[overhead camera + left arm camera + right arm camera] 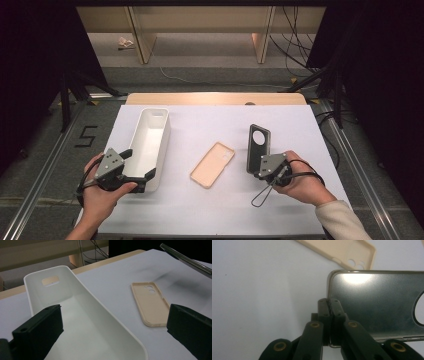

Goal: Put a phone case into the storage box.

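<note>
Your right gripper (264, 168) has its 2 jaws pressed together on the edge of the dark phone case (258, 146), clamped at the case's near end. In the right gripper view the case (374, 302) stands on its edge to the right of the jaws, its glossy back facing the camera and a round camera cutout at the far right. It rises above the white desk (210, 125) rather than lying flat.

Just beyond and to the left of those jaws lies the beige phone case (213, 164), flat on the desk with its open side up, apart from the dark one. Nothing stands between the 2 cases.

Your left gripper (134, 170) has its jaws wide apart, one on each side of the near end of the white tray (150, 142). In the left gripper view the tray (75, 310) runs away from the jaws, with a slot handle at its far wall; whether the jaws touch it you cannot tell. The beige case (150, 303) lies just beyond the right jaw.
</note>
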Demonstrator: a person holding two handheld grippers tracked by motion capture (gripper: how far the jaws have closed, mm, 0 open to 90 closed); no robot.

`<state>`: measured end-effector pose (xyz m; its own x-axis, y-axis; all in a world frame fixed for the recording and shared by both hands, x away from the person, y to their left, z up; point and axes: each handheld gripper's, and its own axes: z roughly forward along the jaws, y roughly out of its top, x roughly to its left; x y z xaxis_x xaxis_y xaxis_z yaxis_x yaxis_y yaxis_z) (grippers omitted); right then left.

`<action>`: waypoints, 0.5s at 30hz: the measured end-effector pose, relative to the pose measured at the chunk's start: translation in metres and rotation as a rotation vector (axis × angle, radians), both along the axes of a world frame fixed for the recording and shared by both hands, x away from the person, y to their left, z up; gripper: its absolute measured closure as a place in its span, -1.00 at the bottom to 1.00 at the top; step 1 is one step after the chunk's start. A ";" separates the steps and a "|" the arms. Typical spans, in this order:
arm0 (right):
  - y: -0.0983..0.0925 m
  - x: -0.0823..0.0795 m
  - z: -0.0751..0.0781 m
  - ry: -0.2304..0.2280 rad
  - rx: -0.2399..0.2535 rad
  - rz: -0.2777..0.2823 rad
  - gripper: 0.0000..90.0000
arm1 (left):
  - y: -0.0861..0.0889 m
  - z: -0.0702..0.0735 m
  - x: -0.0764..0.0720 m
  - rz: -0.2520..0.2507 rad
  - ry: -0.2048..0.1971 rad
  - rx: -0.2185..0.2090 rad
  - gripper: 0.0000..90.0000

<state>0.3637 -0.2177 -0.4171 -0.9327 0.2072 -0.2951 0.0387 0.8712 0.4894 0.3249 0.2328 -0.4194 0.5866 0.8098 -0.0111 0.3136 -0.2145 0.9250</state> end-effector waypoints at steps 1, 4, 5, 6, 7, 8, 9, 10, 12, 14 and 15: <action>0.001 0.000 0.000 -0.005 0.013 0.002 1.00 | 0.000 0.000 0.000 0.000 0.001 0.000 -1.00; 0.004 -0.001 0.000 -0.011 0.029 0.008 1.00 | -0.001 0.002 0.002 -0.003 0.001 0.002 -1.00; 0.005 -0.001 0.000 -0.013 0.029 0.012 1.00 | -0.001 0.003 0.002 -0.001 0.001 0.002 -0.99; 0.006 -0.001 0.000 -0.019 0.034 0.013 1.00 | -0.001 0.003 0.003 0.002 0.002 0.004 -0.99; 0.008 -0.002 0.000 -0.017 0.036 0.017 1.00 | -0.001 0.004 0.003 0.006 0.001 0.003 -0.99; 0.009 -0.002 0.000 -0.023 0.039 0.020 1.00 | -0.001 0.005 0.004 0.006 0.002 0.003 -0.98; 0.010 -0.002 0.000 -0.030 0.046 0.020 1.00 | -0.002 0.006 0.004 0.006 0.002 0.005 -0.98; 0.011 -0.003 0.000 -0.024 0.047 0.023 1.00 | -0.002 0.007 0.005 0.008 0.005 0.009 -0.98; 0.013 -0.004 0.001 -0.033 0.057 0.023 1.00 | -0.003 0.008 0.007 0.005 0.010 0.007 -0.98; 0.015 -0.004 0.001 -0.042 0.065 0.026 1.00 | -0.006 0.009 0.009 0.001 0.012 0.009 -0.98; 0.016 -0.005 0.001 -0.035 0.064 0.029 1.00 | -0.008 0.010 0.010 -0.002 0.015 0.011 -0.98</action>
